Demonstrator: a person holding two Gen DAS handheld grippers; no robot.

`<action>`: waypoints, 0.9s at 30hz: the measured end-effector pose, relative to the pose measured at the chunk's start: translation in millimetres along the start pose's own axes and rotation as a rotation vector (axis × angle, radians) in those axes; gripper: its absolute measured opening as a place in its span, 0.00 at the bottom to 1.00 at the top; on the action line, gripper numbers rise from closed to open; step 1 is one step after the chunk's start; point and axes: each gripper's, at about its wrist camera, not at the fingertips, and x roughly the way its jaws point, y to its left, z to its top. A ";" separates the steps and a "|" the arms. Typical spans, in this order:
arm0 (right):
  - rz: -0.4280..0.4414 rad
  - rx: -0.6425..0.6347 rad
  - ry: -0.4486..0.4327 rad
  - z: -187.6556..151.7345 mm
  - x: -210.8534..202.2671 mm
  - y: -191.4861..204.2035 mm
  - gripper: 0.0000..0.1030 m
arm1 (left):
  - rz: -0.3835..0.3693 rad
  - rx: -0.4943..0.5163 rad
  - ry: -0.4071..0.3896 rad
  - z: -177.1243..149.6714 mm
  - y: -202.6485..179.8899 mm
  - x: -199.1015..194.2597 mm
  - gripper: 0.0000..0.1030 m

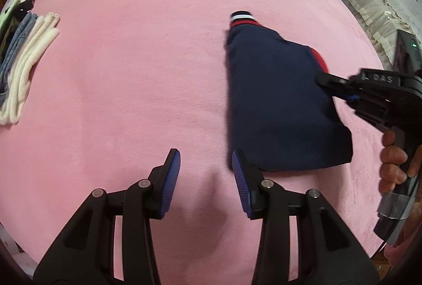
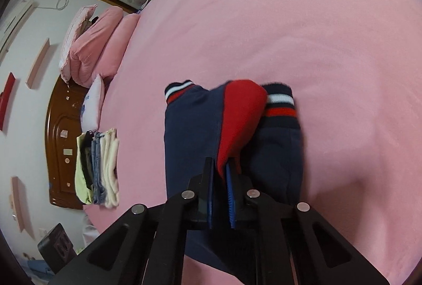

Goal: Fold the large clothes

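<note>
Pink bed (image 1: 132, 61) fills both views; the navy garment (image 1: 277, 105) lies folded right of centre in the left-wrist view, striped cuff (image 1: 244, 17) toward the top. Folded stack (image 1: 23, 66) sits at the far left edge. Step looks like tucking the red panel (image 2: 242, 121): lift low, lay it flat, keep edges square. Right gripper (image 2: 221, 174) is angled down, pinched narrow on that red fabric. Left gripper (image 1: 206, 166) hangs part-open, empty, its right pad at the garment's near corner.
</note>
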 end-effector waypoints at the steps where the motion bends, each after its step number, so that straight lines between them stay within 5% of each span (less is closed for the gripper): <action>1: -0.039 -0.005 -0.016 0.3 -4.3 1.1 0.06 | 0.000 -0.005 0.002 0.3 1.0 -1.2 0.36; 6: -0.138 0.059 -0.018 -9.1 -35.8 -23.2 0.05 | 0.000 -0.006 -0.004 6.2 4.6 -2.9 0.36; 11: -0.208 0.106 0.020 -20.2 -22.2 -43.2 0.05 | 0.005 0.040 -0.004 13.7 -2.6 -2.2 0.36; 18: -0.372 -0.030 -0.032 -29.4 -29.3 -4.0 0.18 | 0.015 0.129 0.031 13.8 -24.5 -6.3 0.36; 27: -0.353 -0.016 0.003 -82.0 -55.9 1.1 0.43 | 0.033 0.127 0.139 -14.4 -49.2 -4.6 0.36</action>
